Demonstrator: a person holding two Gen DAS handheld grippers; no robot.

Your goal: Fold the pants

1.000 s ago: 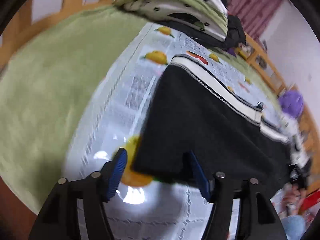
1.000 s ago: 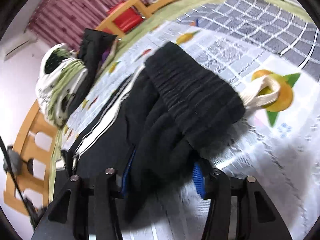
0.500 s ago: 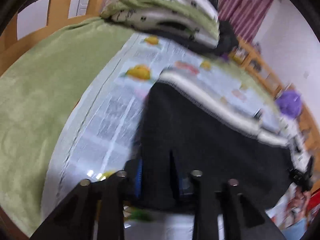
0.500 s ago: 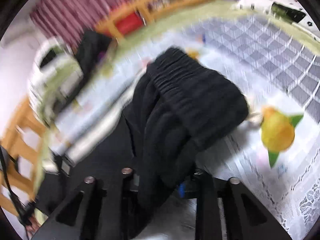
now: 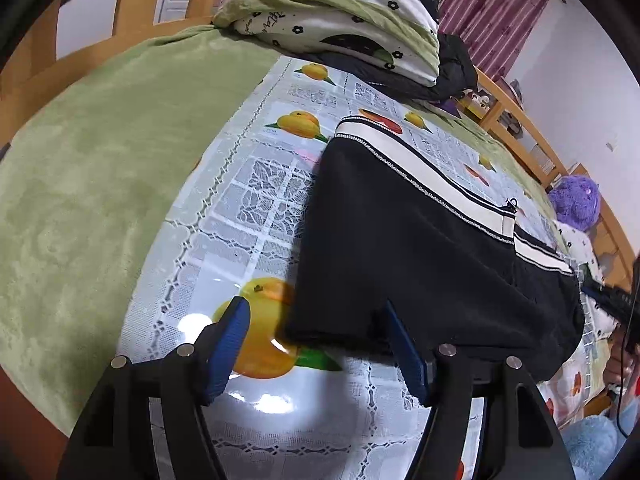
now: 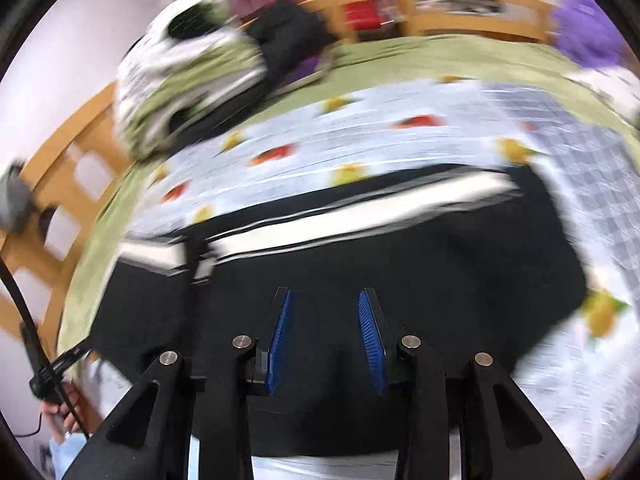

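Note:
Black pants (image 5: 420,240) with a white side stripe (image 5: 420,172) lie flat on the fruit-print tablecloth (image 5: 256,184). My left gripper (image 5: 313,306) points down at their near corner. Its jaws are opening; the corner lies loose between the blue pads (image 5: 230,340), which do not press it. The right wrist view is blurred by motion. There my right gripper (image 6: 325,294) hovers over the middle of the pants (image 6: 440,264), its jaws opening with nothing between the pads (image 6: 280,336).
A folded flowered quilt (image 5: 332,20) and dark clothes sit at the head of the bed. Green blanket (image 5: 100,160) lies left of the cloth. A wooden bed rail (image 5: 520,120) and purple plush toy (image 5: 576,200) are at the right. A person's hand (image 6: 60,412) holds a black cable.
My left gripper pinched the pants' corner half a second ago and has opened again. My right gripper let go of the bunched waistband and swung up and across; the pants now lie flat.

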